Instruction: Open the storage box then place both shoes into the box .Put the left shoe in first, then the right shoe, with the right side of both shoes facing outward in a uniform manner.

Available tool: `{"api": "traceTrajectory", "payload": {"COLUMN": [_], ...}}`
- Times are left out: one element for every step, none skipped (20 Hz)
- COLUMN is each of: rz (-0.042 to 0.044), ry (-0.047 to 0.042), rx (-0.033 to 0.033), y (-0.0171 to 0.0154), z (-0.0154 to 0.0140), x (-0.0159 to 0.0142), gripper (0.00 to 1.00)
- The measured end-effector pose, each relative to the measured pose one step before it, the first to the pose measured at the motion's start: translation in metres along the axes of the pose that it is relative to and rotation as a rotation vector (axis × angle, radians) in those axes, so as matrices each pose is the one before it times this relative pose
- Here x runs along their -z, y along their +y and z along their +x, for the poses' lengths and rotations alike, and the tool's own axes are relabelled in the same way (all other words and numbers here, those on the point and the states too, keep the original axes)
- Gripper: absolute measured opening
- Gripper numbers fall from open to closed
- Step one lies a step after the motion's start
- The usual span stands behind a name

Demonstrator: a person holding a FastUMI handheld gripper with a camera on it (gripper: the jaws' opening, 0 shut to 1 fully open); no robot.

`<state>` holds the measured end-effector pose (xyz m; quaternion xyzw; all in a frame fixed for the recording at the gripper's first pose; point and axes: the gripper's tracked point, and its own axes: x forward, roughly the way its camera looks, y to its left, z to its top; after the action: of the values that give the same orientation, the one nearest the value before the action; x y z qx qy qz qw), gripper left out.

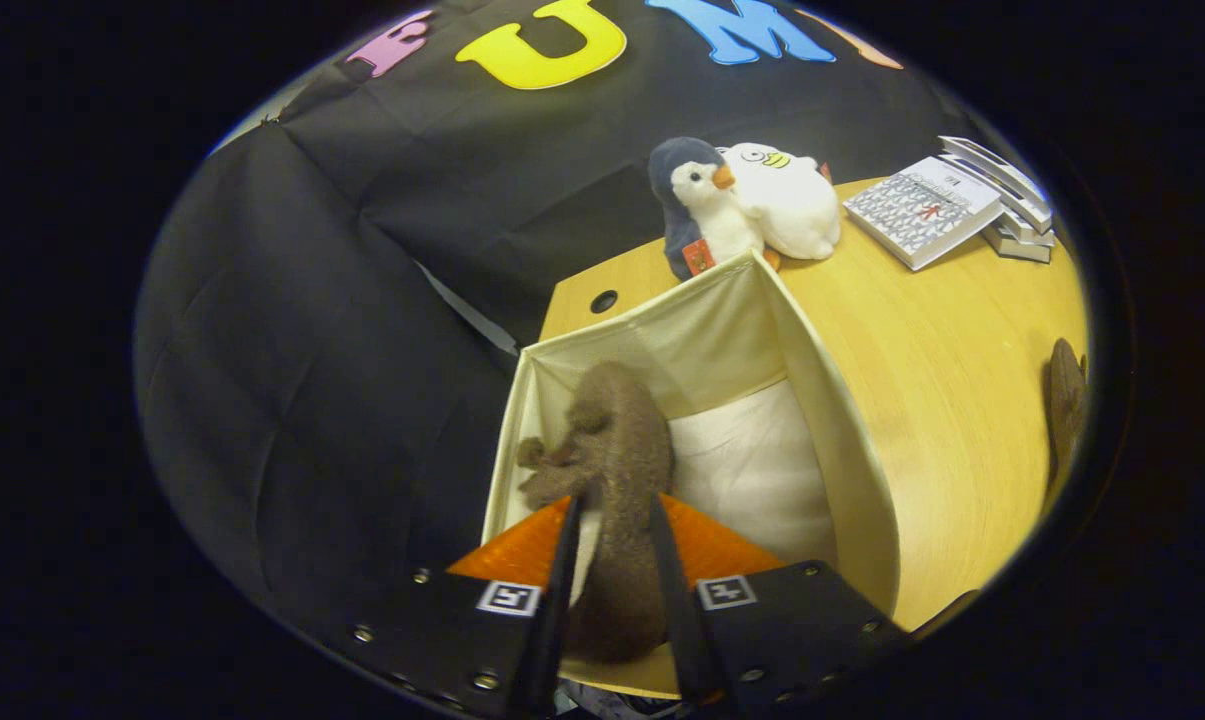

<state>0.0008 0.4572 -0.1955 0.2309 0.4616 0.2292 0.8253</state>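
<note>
Gripping a fuzzy brown shoe (617,470), the gripper (614,520) sits at the bottom centre of the frame with both black fingers (562,560) squeezed against the shoe's sides, so it's closed on it. The shoe hangs down inside the open cream fabric storage box (822,400), over toward the box's left wall, with its toe end pointing up the frame and a little knot of laces sticking out to the left. Can't really tell if it's touching the box floor yet.

That box takes up the lower middle of the frame and sits on a light wooden table (942,360). Second brown shoe (1065,400) is way over at the right edge of the frame, lying on the table well apart from the box.

Just past the far corner of the box, upper centre, there's a penguin plush (700,205) and a white plush (792,200) pressed up together. Upper right has a stack of books (947,205) on the table.
</note>
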Motion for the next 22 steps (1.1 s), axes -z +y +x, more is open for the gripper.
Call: {"api": "traceTrajectory", "payload": {"rz": [-0.02236,-0.03736,-0.03968,-0.03165,-0.02311,-0.01627,-0.01267,-0.01076,-0.00778,-0.00707,-0.01188,-0.01581,-0.01877,-0.01580,-0.01101,-0.00647,-0.00403,-0.00429,-0.00540,-0.00679,-0.01117,-0.01367], "ry": [-0.00039,-0.00488,-0.01114,-0.01739,-0.01905,-0.02304,-0.02671,-0.02486,-0.02704,-0.02428,-0.02573,-0.02800,-0.02267,-0.01966,-0.01720,-0.01380,-0.01061,-0.00755,-0.00022,0.00001,-0.00205,-0.00492], "rx": [-0.00419,0.00827,0.01225,0.00375,-0.00530,-0.00813,-0.01335,-0.01244,-0.01109,-0.00411,0.00237,0.01047,0.01436,0.01871,0.01622,0.01623,0.01671,0.01701,0.01249,0.00688,0.01428,0.01783], "y": [-0.00778,-0.00281,-0.00258,-0.00252,-0.00120,-0.00197,-0.00200,0.00694,-0.00392,-0.00395,-0.00736,-0.00910,-0.01128,-0.01245,-0.01266,-0.01221,-0.01325,-0.01208,-0.01414,-0.00996,-0.01173,-0.01216], "z": [0.00255,-0.00380,-0.00753,-0.00692,-0.00828,-0.00866,-0.01010,-0.01671,-0.01022,-0.01063,-0.01044,-0.01026,-0.00971,-0.00873,-0.00867,-0.00746,-0.00747,-0.00624,-0.00632,-0.00547,-0.00533,-0.00599], "x": [-0.00574,-0.00037,-0.00379,-0.00253,-0.00508,-0.00586,-0.00744,-0.00486,-0.00850,-0.00778,-0.00977,-0.00844,-0.00826,-0.00582,-0.00628,-0.00506,-0.00449,-0.00303,-0.00173,-0.00042,-0.00202,-0.00066], "gripper": [0.57,0.76,0.96,0.98,0.98,0.98,0.98,0.98,0.98,0.97,0.97,0.98,0.98,0.97,0.97,0.97,0.97,0.97,0.98,0.97,0.98,0.98]}}
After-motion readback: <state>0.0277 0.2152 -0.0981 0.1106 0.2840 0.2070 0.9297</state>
